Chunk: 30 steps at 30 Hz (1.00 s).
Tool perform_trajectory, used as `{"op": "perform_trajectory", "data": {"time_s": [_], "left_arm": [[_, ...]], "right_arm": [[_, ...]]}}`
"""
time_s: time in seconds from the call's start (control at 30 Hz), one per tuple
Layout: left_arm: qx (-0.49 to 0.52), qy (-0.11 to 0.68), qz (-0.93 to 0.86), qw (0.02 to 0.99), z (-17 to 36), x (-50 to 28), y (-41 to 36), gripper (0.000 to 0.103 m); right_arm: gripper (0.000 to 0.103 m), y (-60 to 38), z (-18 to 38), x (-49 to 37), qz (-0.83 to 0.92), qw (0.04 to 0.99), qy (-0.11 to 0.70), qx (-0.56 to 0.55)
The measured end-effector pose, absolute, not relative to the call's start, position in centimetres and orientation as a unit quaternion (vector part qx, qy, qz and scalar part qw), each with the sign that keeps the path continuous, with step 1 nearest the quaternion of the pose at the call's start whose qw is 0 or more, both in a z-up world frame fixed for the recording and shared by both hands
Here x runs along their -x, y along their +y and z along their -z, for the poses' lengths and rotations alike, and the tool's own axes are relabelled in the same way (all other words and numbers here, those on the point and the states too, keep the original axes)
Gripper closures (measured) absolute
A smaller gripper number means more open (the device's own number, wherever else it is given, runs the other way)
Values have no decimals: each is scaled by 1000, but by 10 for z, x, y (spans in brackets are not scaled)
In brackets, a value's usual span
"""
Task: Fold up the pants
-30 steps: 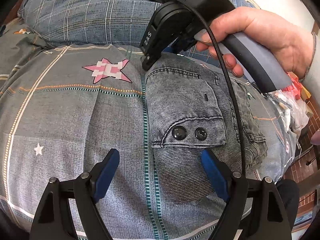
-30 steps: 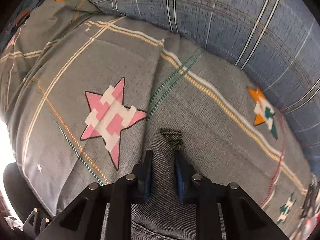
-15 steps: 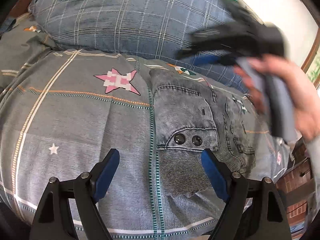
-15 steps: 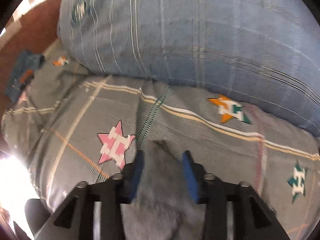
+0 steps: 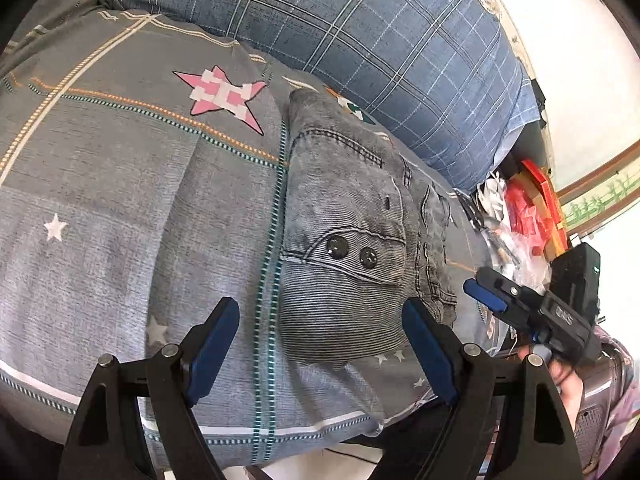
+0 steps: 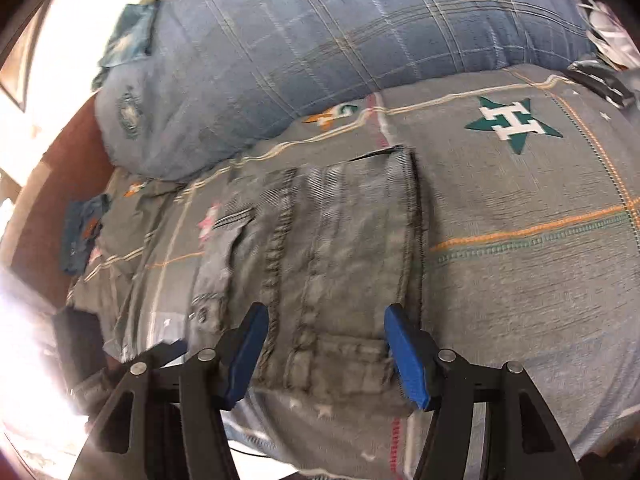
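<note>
The grey denim pants [image 5: 348, 240] lie folded in a compact stack on the grey star-print bedspread [image 5: 120, 200], a flap pocket with two dark snaps on top. My left gripper [image 5: 320, 348] is open and empty, its jaws hovering over the near end of the stack. My right gripper [image 6: 326, 360] is open and empty over the pants [image 6: 320, 248]. It also shows in the left wrist view [image 5: 486, 294] at the right, beside the stack, held by a hand.
A big blue plaid pillow [image 5: 360, 40] lies behind the pants. Red and white clutter [image 5: 524, 208] sits by the bed's right side. A small blue cloth [image 6: 82, 236] lies at the far left of the bedspread. The bed edge [image 5: 280, 432] is near.
My right gripper let go of the pants' far corner, opened, and swung down to the right side of the stack. My left gripper stayed open over the near end.
</note>
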<state>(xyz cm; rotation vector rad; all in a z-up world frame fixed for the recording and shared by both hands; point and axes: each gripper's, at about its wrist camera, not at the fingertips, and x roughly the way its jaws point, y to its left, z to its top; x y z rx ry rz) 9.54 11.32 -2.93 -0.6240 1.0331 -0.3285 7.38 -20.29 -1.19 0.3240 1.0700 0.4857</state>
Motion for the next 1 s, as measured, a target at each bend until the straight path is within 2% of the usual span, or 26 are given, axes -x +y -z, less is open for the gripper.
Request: {"op": "perform_trajectory", "data": {"time_s": [0.1,0.17,0.23,0.37,0.5,0.7,0.83,1.0], "left_arm": [[265,496,129,817,30,-94,104,23],[242,493,121,827,26,-90,96,23],[193,502,104,836,26,-88,88,23],[134,513,84,844,31,-86,81,20],[128,478,90,864,1,-73,79,23],[95,442,92,887,-17,-67,65,23],[71,427,84,897,-16,-81,50,23],[48,463,76,882,8,-98,34,23]], "right_arm": [[39,-190,16,-65,-258,808,504,-163],[39,-179,39,-66,-227,807,533,-117],[50,-170,59,-65,-201,809,550,-58],[50,-161,45,-51,-198,821,535,-18],[48,-185,38,-45,-211,820,525,-89],[48,-245,41,-25,-223,787,496,-292],[48,-255,55,-20,-217,767,495,-345],[48,-256,72,-28,-196,756,507,-363]]}}
